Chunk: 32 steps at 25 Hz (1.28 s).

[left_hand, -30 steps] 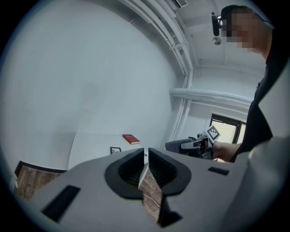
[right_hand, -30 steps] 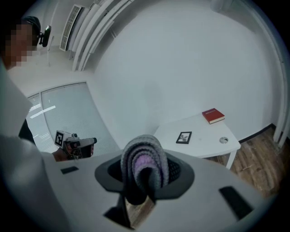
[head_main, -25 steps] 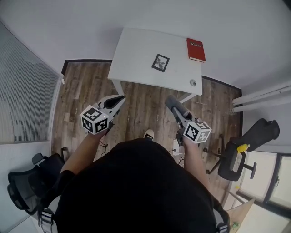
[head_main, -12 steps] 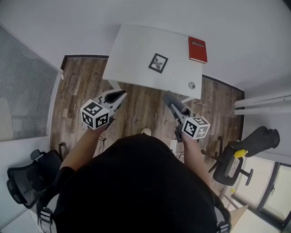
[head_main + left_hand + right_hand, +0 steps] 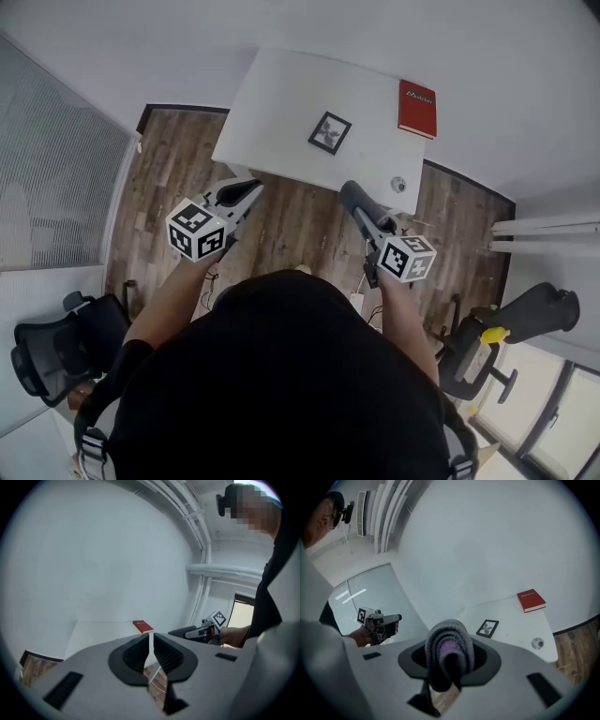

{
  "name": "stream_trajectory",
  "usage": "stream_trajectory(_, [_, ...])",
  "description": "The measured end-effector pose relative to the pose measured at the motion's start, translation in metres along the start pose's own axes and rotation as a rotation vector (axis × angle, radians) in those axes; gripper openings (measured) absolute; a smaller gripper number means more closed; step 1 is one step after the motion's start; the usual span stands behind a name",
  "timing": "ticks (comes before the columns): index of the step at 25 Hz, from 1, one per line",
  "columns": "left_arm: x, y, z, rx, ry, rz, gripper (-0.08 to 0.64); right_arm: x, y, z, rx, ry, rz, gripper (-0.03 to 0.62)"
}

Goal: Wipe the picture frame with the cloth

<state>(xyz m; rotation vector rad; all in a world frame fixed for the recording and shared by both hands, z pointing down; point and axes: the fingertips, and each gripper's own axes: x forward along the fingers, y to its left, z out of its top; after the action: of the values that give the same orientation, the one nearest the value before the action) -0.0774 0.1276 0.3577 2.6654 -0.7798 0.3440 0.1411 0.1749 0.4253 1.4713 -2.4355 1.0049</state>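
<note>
Picture frame [image 5: 329, 132] awaits its first wipe: the right gripper [image 5: 362, 208] clamps a rolled grey cloth [image 5: 449, 651], the left gripper [image 5: 246, 190] is closed on nothing, both short of the table's [image 5: 281, 103] near edge and slightly nearer it than a second ago, the frame lying flat mid-table.

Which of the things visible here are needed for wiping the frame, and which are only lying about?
For the job:
- small black picture frame, lying flat on the white table
- folded grey and purple cloth, held in the right claw

Just lying about:
- red hardcover book
- small round silver disc on the table
- black office chair
</note>
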Motion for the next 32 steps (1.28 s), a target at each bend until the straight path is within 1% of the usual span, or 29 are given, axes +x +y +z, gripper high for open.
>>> stream_trajectory(4, [0.011,-0.003,0.005,-0.005,-0.013,0.022,0.037,0.002,-0.014,0.008,-0.009,-0.003,0.009,0.121])
stream_trajectory(8, [0.013,-0.003,0.007,-0.005,-0.014,0.021,0.037,0.0,-0.011,0.015,-0.016,-0.019,0.014,0.121])
stream_trajectory(12, [0.015,-0.004,0.01,0.003,-0.017,0.022,0.037,-0.001,-0.017,0.016,-0.016,-0.023,0.001,0.121])
stream_trajectory(18, [0.018,-0.004,0.003,-0.004,0.003,0.01,0.037,-0.007,-0.018,0.014,-0.013,-0.035,-0.014,0.121])
stream_trajectory(21, [0.029,-0.004,0.003,0.004,0.01,-0.013,0.037,-0.01,-0.024,0.014,-0.011,-0.043,-0.035,0.121])
stream_trajectory(24, [0.046,-0.001,0.012,0.021,0.005,-0.047,0.037,-0.01,-0.033,0.016,-0.005,-0.043,-0.065,0.121])
stream_trajectory(28, [0.065,0.013,0.024,0.018,-0.008,-0.081,0.037,-0.006,-0.041,0.026,-0.003,-0.044,-0.103,0.121])
stream_trajectory(32, [0.079,0.032,0.03,0.009,-0.007,-0.103,0.037,0.006,-0.046,0.04,-0.013,-0.046,-0.122,0.121])
